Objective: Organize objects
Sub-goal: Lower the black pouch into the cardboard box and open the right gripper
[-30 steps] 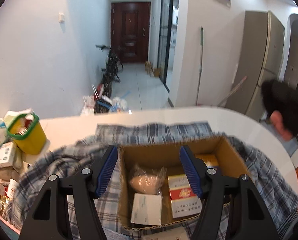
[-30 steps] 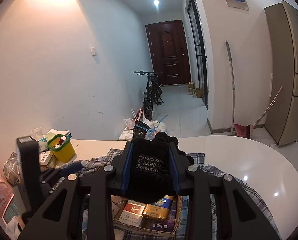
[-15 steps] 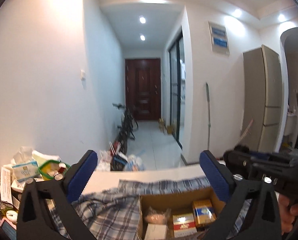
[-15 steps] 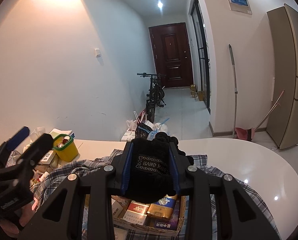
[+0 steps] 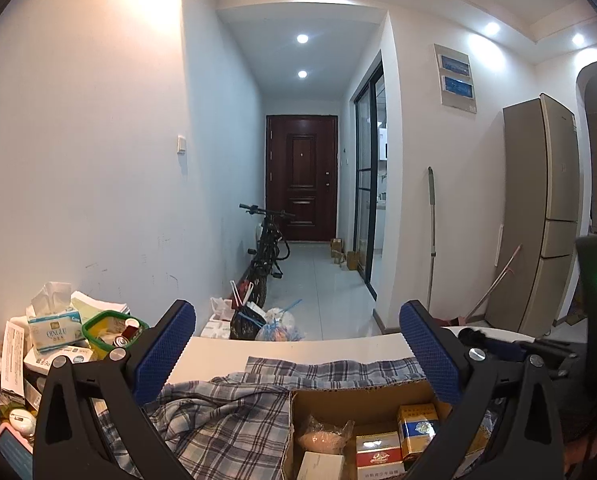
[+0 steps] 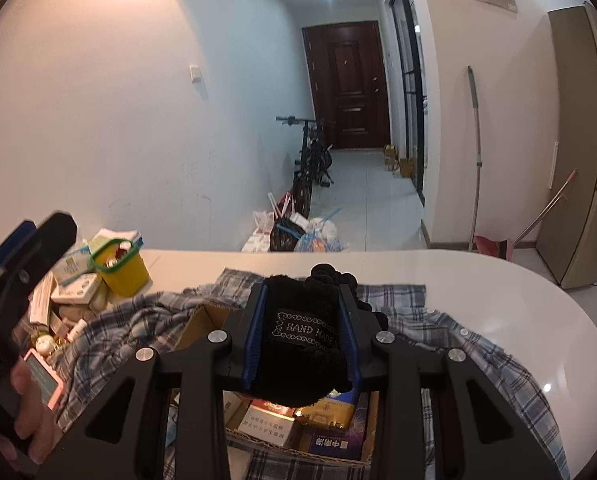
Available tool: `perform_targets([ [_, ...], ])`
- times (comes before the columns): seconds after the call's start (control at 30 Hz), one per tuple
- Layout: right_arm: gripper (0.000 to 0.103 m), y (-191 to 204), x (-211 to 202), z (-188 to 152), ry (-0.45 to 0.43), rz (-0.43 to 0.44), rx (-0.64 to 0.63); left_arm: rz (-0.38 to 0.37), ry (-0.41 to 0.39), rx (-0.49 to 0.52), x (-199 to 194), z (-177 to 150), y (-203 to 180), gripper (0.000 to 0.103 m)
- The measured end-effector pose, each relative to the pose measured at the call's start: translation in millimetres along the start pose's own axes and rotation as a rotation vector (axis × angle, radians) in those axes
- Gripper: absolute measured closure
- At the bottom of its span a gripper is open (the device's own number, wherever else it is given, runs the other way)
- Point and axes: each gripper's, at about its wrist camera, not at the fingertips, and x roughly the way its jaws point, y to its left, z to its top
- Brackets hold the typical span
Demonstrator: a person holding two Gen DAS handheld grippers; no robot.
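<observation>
My right gripper (image 6: 302, 336) is shut on a black knitted item (image 6: 304, 330) with a "HAND MADE" label, held above an open cardboard box (image 6: 196, 322) of cigarette packs. My left gripper (image 5: 296, 354) is open wide and empty, raised above the left part of the box (image 5: 362, 398). The box holds red and gold packs (image 5: 416, 430), a white carton and a plastic bag. It sits on a blue plaid shirt (image 5: 226, 420) spread on the white table (image 6: 478, 280). The left gripper also shows at the left edge of the right wrist view (image 6: 22, 256).
A yellow bin with a green rim (image 6: 120, 266) and a heap of tissue packs and boxes (image 5: 54, 328) crowd the table's left end. Beyond the table are a hallway with a bicycle (image 5: 268, 248), trash bags, a broom and a fridge (image 5: 542, 216).
My left gripper has lifted away from the box and opened wider. My right gripper has held the black knitted item over the box, dropping slightly.
</observation>
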Motion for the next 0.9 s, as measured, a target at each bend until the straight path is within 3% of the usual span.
perform_targets([
  [0.23,0.07,2,34,-15,0.107,0.017,-0.009,0.02,0.056,-0.006,19,-6,2,0.0],
  [0.53,0.07,8,74,-41,0.275,0.105,-0.024,0.001,0.08,-0.018,25,-11,1,0.0],
  [0.9,0.07,2,86,-45,0.305,0.103,-0.008,0.005,0.08,-0.005,24,-12,-1,0.0],
])
